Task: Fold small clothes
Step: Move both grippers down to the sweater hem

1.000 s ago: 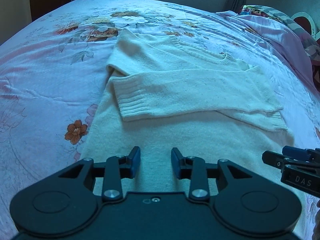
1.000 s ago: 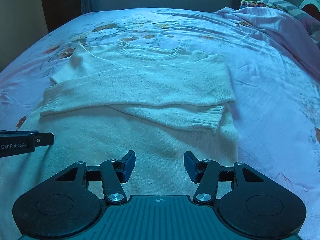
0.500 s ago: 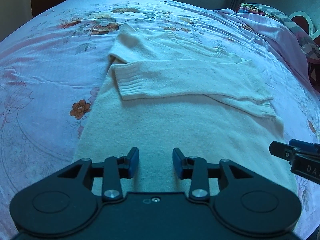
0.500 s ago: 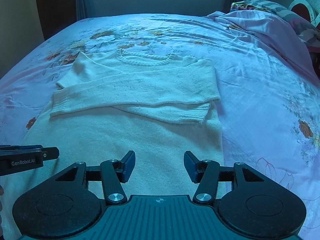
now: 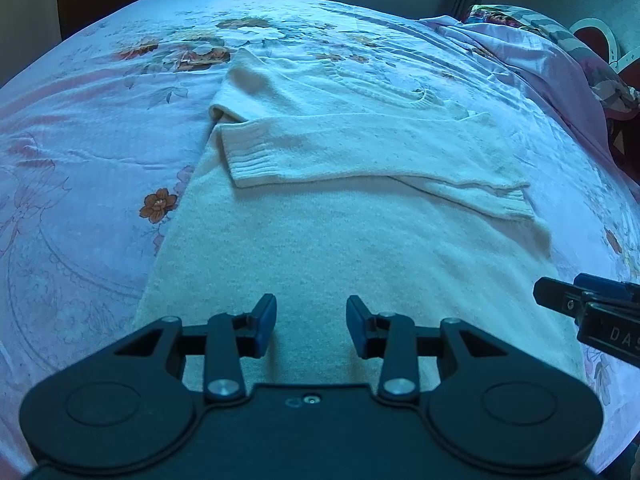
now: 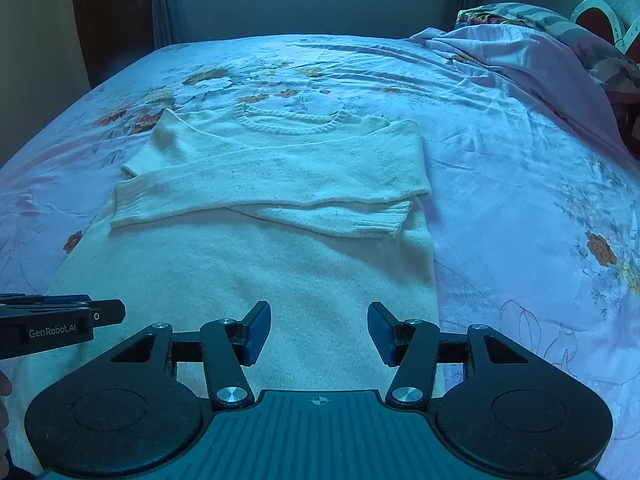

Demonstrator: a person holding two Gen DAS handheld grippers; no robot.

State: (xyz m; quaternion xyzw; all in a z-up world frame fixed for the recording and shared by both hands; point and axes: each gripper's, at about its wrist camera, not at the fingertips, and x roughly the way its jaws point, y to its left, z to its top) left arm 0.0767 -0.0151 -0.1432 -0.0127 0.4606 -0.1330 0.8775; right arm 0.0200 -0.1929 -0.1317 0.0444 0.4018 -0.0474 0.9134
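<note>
A cream knit sweater [image 5: 352,248] lies flat on the bed, collar away from me, both sleeves folded across the chest. It also shows in the right wrist view [image 6: 256,264]. My left gripper [image 5: 311,326] is open and empty above the sweater's lower left part. My right gripper [image 6: 319,332] is open and empty above the lower right part. Each gripper shows at the edge of the other's view: the right gripper [image 5: 592,312] and the left gripper [image 6: 60,320]. The sweater's hem is hidden under the grippers.
The bed has a pale floral sheet [image 6: 520,200]. A bunched pink blanket [image 6: 540,64] and a patterned pillow [image 6: 520,14] lie at the far right. A wall and dark curtain [image 6: 160,4] stand beyond the bed's far edge.
Both grippers have drawn back toward the sweater's hem, so more of the sweater's body is in view. Both stayed open.
</note>
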